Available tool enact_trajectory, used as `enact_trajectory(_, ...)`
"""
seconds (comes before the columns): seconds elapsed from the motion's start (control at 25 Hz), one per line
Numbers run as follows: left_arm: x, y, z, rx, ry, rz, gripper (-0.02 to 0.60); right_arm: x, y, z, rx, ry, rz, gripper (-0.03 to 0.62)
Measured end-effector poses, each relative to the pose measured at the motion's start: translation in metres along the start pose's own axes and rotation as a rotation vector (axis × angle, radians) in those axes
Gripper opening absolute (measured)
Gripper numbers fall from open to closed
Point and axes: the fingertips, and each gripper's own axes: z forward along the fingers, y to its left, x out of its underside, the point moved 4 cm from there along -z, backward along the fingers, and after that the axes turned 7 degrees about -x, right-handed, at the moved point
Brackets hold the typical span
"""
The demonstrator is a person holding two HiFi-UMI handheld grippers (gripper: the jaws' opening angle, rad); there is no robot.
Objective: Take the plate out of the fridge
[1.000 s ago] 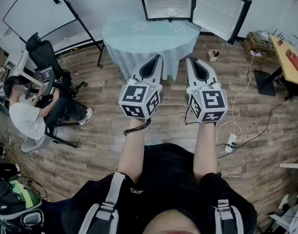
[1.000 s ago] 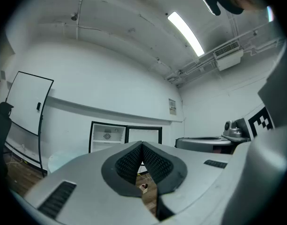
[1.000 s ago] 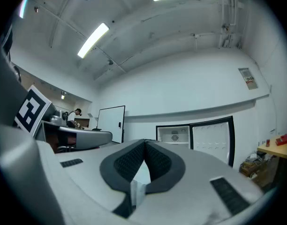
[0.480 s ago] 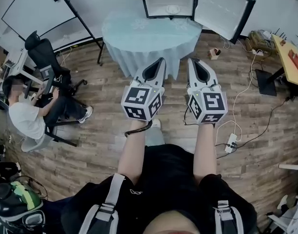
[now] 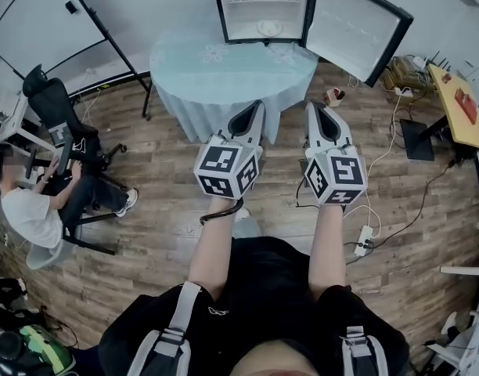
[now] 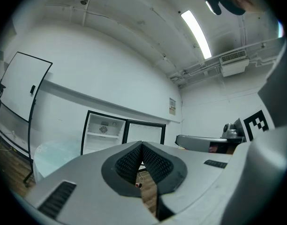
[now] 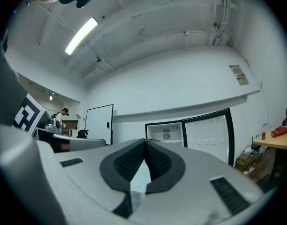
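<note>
Fridge (image 5: 247, 10) sits nearer now; left hand-held gripper (image 5: 254, 106) and right hand-held gripper (image 5: 314, 106) both closed, empty. Arriving so, I'd shove the plate (image 5: 268, 27) deeper.

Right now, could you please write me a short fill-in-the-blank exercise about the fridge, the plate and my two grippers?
1. The door of the fridge stands ____.
2. The plate lies ____ the fridge, on its lower level.
3. The left gripper and the right gripper hold nothing, and the jaws of both are ____.

Missing words: open; inside; shut.
</note>
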Motion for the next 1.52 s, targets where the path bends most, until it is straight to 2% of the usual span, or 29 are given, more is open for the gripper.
enact_trajectory(0.12, -0.013, 0.025, 0.024, 0.013, -0.036, -0.037, 0.0, -0.001, -0.004, 0.035, -0.002, 0.008, 0.001, 0.0)
enact_trajectory(0.24, -0.018, 0.054, 0.043, 0.004, -0.035, -0.042, 0.0, 0.004, -0.001, 0.07, -0.008, 0.018, 0.015, 0.0)
enact_trajectory(0.4, -0.022, 0.106, 0.058, -0.025, -0.017, -0.044, 0.0, 0.013, 0.017, 0.124, -0.033, 0.036, 0.031, 0.0)
enact_trajectory(0.52, -0.035, 0.143, 0.066, -0.037, -0.05, -0.059, 0.0, 0.011, 0.032, 0.163, -0.064, 0.037, 0.015, 0.0)
enact_trajectory(0.64, -0.043, 0.173, 0.071, -0.044, -0.08, -0.079, 0.0, 0.013, 0.04, 0.188, -0.065, 0.045, 0.007, 0.0)
enact_trajectory(0.76, -0.042, 0.196, 0.079, -0.048, -0.076, -0.09, 0.0, 0.022, 0.042, 0.203, -0.051, 0.065, -0.004, 0.0)
enact_trajectory(1.0, -0.036, 0.196, 0.108, 0.004, -0.055, -0.126, 0.0, 0.021, 0.02, 0.212, 0.008, 0.078, -0.013, 0.0)
enact_trajectory(1.2, -0.025, 0.193, 0.14, 0.034, -0.03, -0.118, 0.0, 0.038, -0.005, 0.228, 0.029, 0.093, 0.01, 0.0)
enact_trajectory(1.52, -0.016, 0.207, 0.204, -0.005, 0.039, -0.047, 0.0, 0.059, -0.046, 0.294, -0.038, 0.056, 0.126, 0.0)
